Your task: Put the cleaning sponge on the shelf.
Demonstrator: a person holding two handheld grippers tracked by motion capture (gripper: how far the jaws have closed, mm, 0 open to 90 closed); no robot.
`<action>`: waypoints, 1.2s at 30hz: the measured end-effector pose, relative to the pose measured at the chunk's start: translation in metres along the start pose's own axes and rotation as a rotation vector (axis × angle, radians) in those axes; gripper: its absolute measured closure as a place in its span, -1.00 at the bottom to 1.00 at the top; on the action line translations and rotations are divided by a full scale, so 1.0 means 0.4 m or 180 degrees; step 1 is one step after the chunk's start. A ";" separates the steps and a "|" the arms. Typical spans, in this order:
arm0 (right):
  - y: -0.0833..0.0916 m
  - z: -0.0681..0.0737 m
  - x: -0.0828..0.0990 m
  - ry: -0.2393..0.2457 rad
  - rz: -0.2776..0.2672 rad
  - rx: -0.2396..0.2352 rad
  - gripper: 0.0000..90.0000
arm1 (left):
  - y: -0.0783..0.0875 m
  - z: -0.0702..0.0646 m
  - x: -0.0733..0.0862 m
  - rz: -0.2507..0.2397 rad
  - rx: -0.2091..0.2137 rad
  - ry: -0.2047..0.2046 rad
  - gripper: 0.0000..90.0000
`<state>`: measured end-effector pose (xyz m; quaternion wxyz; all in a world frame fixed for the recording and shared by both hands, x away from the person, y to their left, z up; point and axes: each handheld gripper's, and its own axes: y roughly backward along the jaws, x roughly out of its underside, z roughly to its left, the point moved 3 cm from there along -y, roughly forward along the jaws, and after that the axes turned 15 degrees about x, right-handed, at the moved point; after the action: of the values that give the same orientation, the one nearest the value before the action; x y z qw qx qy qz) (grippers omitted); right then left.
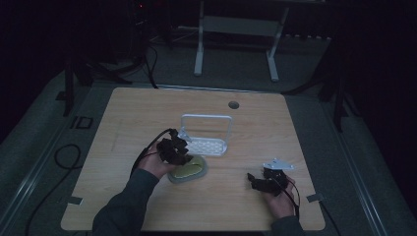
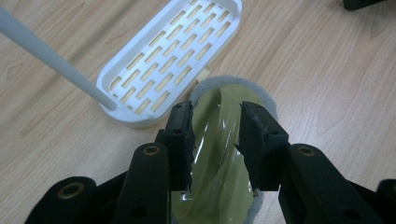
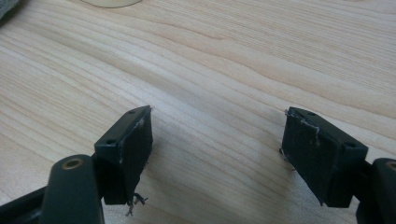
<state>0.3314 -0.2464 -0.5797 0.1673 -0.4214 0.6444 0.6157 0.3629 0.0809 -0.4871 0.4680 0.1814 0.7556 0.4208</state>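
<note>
A yellow-green sponge (image 1: pixel 189 170) with a grey scouring rim lies flat on the wooden table (image 1: pixel 246 132), just in front of a white slotted rack (image 1: pixel 206 146). In the left gripper view the sponge (image 2: pixel 219 158) has a shiny wrap. My left gripper (image 1: pixel 183 156) hovers right over it. Its jaws (image 2: pixel 215 114) stand apart, one on each side of the sponge's raised middle, and the pads do not press on it. My right gripper (image 1: pixel 253 179) rests low near the table's front right, open (image 3: pixel 217 116) over bare wood with nothing between its fingers.
The rack (image 2: pixel 168 56) has a tall white loop handle (image 1: pixel 206 118) at its far side, and one leg of that handle (image 2: pixel 51 58) crosses the left gripper view. A round cable hole (image 1: pixel 233 104) sits near the table's far edge. Beyond the table stand dark floor, cables and white frame legs.
</note>
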 end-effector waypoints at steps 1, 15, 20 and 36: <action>0.000 0.000 0.000 0.0001 0.0000 0.0000 -0.46 | 0.000 0.000 -0.001 0.0012 0.0005 -0.0006 0.45; 0.000 0.000 0.000 -0.0001 0.0001 0.0000 -0.46 | -0.015 0.004 -0.027 0.0386 0.0037 -0.0113 0.45; 0.000 0.000 0.000 -0.0001 0.0001 -0.0001 -0.46 | -0.024 0.007 -0.030 0.0512 0.0063 -0.0112 0.43; 0.000 0.000 0.000 -0.0008 0.0007 -0.0002 -0.46 | -0.039 0.014 -0.055 0.0931 0.0167 -0.0181 0.30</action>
<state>0.3312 -0.2463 -0.5797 0.1673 -0.4200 0.6445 0.6166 0.3803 0.0599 -0.4886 0.4181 0.3136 0.7183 0.4592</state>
